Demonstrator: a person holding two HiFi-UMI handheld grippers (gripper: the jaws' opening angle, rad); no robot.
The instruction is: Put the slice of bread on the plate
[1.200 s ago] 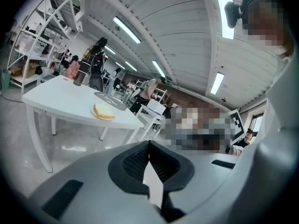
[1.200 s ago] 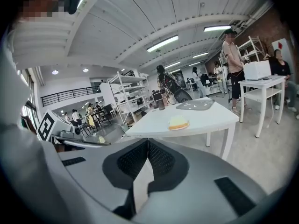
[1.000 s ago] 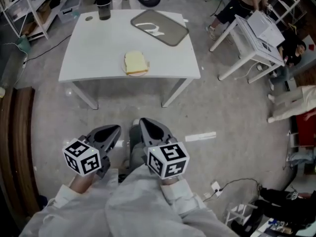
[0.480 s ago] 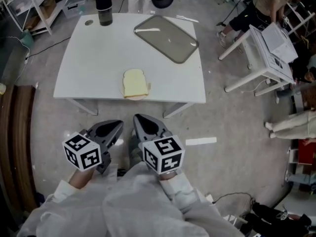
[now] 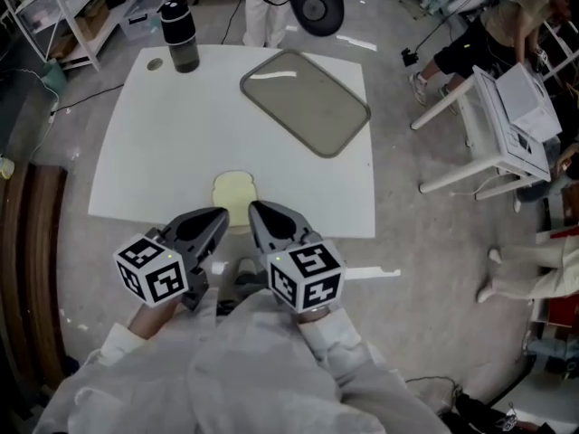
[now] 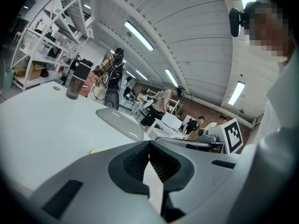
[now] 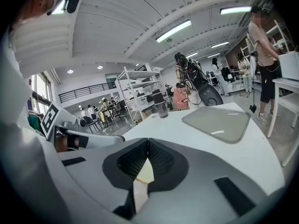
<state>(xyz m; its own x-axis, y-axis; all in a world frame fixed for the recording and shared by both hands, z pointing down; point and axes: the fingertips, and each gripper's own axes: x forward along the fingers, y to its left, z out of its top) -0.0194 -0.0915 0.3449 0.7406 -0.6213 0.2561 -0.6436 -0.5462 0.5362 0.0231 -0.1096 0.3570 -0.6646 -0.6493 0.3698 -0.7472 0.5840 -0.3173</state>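
Note:
A pale slice of bread [image 5: 232, 188] lies near the front edge of the white table [image 5: 154, 152]. I cannot tell here whether a plate is under it. My left gripper [image 5: 220, 214] and right gripper [image 5: 254, 209] hang side by side just in front of that edge, their tips almost over the slice. Both are shut, with nothing held. The left gripper view shows a sliver of the bread [image 6: 96, 150] past the shut left gripper [image 6: 149, 143]. In the right gripper view the bread [image 7: 145, 171] shows through the gap below the tips of the right gripper [image 7: 148, 141].
A grey tray [image 5: 306, 100] lies at the table's far right. A dark bottle [image 5: 178, 23] and a small round lid [image 5: 155, 62] stand at the far left corner. A second white table [image 5: 507, 125] and a person [image 5: 488, 25] are to the right, shelves [image 5: 54, 7] to the left.
I have come closer to the table. Both grippers moved forward from over the floor to the table's front edge beside the bread, and stayed shut.

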